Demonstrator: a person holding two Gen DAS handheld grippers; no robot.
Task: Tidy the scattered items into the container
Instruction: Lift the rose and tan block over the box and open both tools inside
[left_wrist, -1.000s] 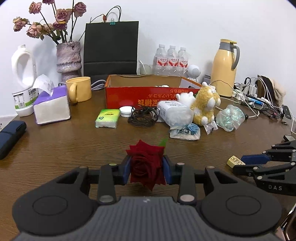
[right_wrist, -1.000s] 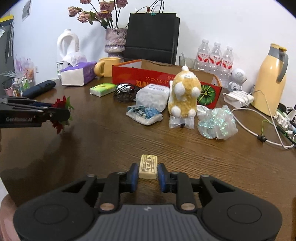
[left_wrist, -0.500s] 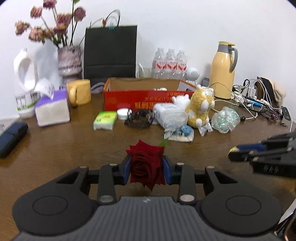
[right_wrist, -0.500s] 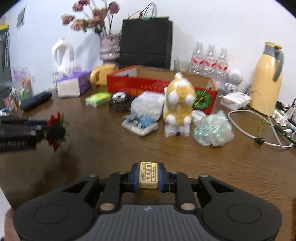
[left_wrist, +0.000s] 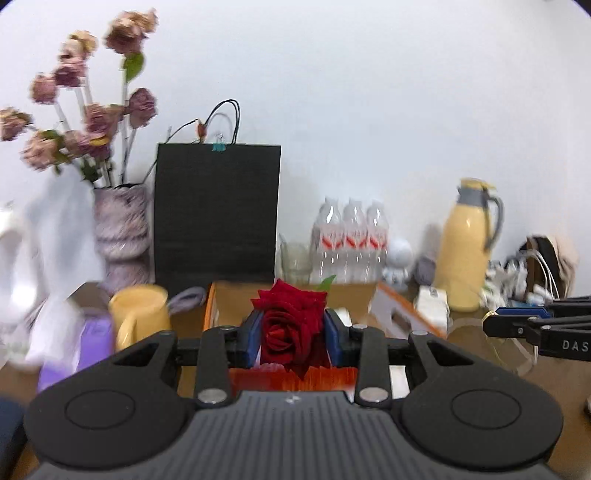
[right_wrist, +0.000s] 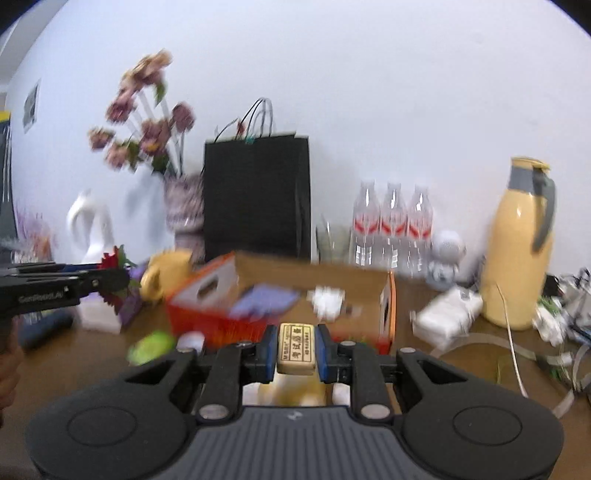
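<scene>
Left tongs (left_wrist: 293, 334) are clamping a red rose (left_wrist: 291, 325) between the blue pads, partly closed around the bloom, raised in front of the orange cardboard box (right_wrist: 386, 306). Right tongs (right_wrist: 296, 349) are pinching a small beige block (right_wrist: 296, 347) with printed characters, jaws narrow, held just before the box's near wall. Box is sitting open on the wooden bench (right_wrist: 461, 369), already containing a few items. Background is blurring.
</scene>
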